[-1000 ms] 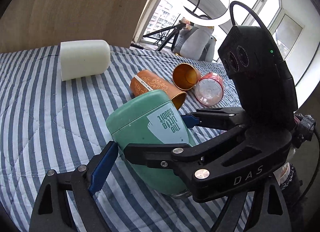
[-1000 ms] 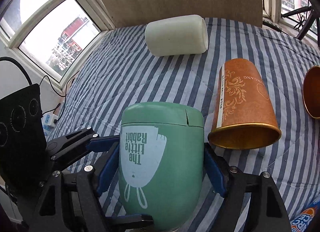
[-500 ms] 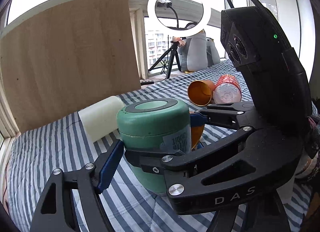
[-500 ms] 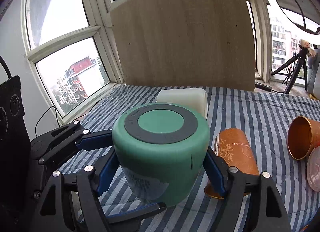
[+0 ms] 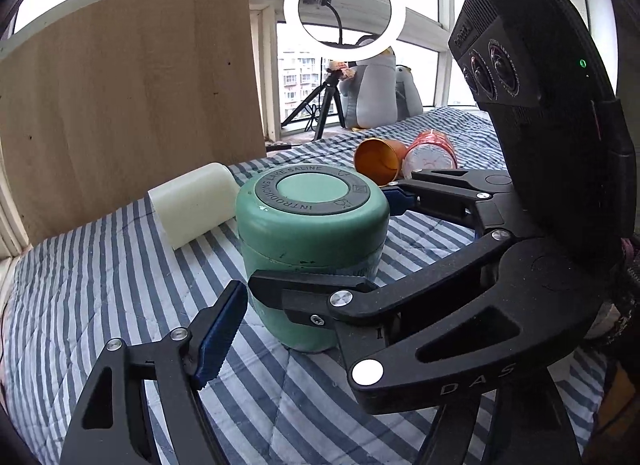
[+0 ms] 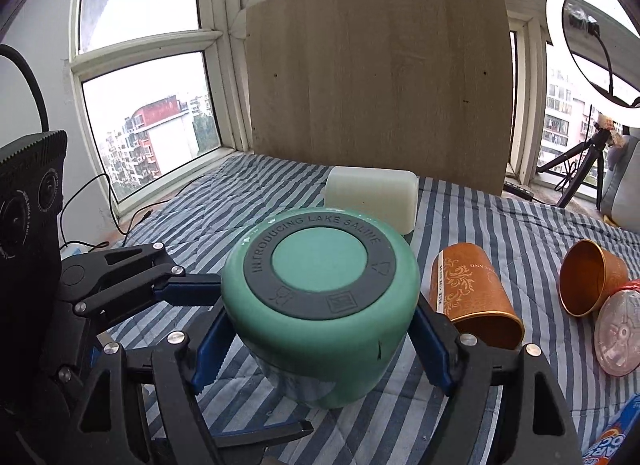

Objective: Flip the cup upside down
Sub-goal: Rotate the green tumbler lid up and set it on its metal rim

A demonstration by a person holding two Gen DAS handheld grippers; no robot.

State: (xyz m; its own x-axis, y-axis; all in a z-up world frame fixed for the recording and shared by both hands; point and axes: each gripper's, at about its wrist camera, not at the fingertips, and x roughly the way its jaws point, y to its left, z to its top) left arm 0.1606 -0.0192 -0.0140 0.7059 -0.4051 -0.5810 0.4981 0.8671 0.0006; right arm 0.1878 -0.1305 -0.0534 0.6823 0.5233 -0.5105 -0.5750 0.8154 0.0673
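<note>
A green cup [image 5: 312, 249] stands upside down on the striped cloth, its grey-ringed base facing up; it also shows in the right wrist view [image 6: 320, 317]. My left gripper [image 5: 308, 253] is open, with its blue pads apart from the cup's sides. My right gripper [image 6: 320, 349] brackets the cup from both sides, with its pads at or very near the wall. In the left wrist view the right gripper's black fingers [image 5: 312, 297] cross in front of the cup.
A white cup [image 6: 372, 199] lies on its side behind. An orange paper cup [image 6: 474, 297], a copper cup [image 6: 588, 283] and a clear red-topped cup [image 6: 618, 335] lie to the right. A wooden board [image 6: 376, 85] and windows stand behind the bed.
The green cup went from lying tilted to standing upside down on the cloth. My left gripper's pads have come away from its sides.
</note>
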